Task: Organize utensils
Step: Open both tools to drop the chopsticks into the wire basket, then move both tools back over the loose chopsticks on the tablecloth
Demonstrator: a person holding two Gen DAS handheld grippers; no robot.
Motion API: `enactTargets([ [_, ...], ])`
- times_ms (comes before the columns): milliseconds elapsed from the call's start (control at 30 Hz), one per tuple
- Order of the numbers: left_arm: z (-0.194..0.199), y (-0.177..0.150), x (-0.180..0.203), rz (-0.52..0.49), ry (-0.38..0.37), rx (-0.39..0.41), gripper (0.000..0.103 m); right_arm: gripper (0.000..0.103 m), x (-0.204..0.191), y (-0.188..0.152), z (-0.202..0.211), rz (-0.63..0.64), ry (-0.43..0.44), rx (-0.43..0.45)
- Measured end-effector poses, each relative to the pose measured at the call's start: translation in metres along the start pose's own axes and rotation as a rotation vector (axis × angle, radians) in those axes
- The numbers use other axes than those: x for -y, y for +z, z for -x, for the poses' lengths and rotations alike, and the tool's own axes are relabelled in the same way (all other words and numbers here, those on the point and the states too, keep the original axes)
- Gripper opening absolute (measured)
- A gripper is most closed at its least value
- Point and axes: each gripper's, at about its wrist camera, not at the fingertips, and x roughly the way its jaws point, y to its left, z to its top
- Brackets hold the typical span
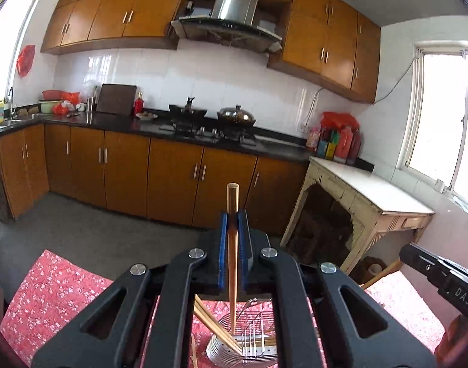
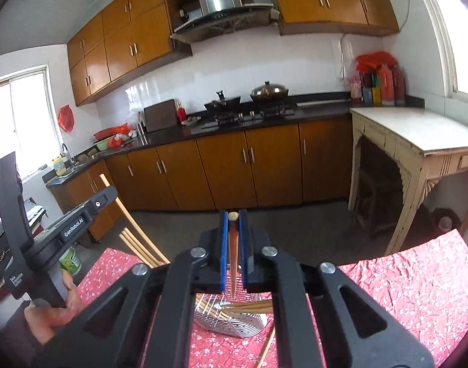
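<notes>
My left gripper (image 1: 233, 214) is shut on a brown chopstick (image 1: 233, 263) that stands upright, its lower end inside the metal wire utensil holder (image 1: 224, 349) below. Several wooden chopsticks (image 1: 214, 326) lean in that holder. My right gripper (image 2: 233, 214) is shut on another brown chopstick (image 2: 233, 276), held above the same holder (image 2: 234, 325), which also shows several chopsticks (image 2: 249, 306). The left gripper's body (image 2: 71, 230) appears at the left of the right wrist view with chopsticks (image 2: 135, 239) beside it. A loose chopstick (image 2: 266, 349) lies on the red floral tablecloth (image 2: 402, 291).
The red floral tablecloth (image 1: 53, 294) covers the table under both grippers. Beyond it are the grey floor, brown base cabinets (image 1: 172, 181), a stove with pans (image 1: 234, 116) and an old cream side table (image 1: 371, 196) at the right. The right gripper's body (image 1: 442, 279) is at the right edge.
</notes>
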Motion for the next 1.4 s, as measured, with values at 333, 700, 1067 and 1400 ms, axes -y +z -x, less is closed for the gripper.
enactTargets([
  [333, 0.019, 0.002, -0.014, -0.032, 0.077, -0.007, 0.059, 0.028, 0.023, -0.014, -0.003, -0.035, -0.111, -0.011],
  [700, 0.084, -0.039, -0.055, -0.074, 0.147, -0.019, 0.09, 0.037, 0.082, -0.072, 0.049, -0.088, -0.281, -0.022],
  [1067, 0.068, -0.17, -0.079, -0.073, 0.095, -0.297, 0.095, 0.037, 0.061, -0.241, -0.017, -0.103, -0.183, -0.362],
  [1400, 0.05, -0.226, -0.067, -0.115, 0.086, -0.429, 0.095, 0.037, 0.001, -0.276, -0.056, 0.012, -0.152, -0.438],
])
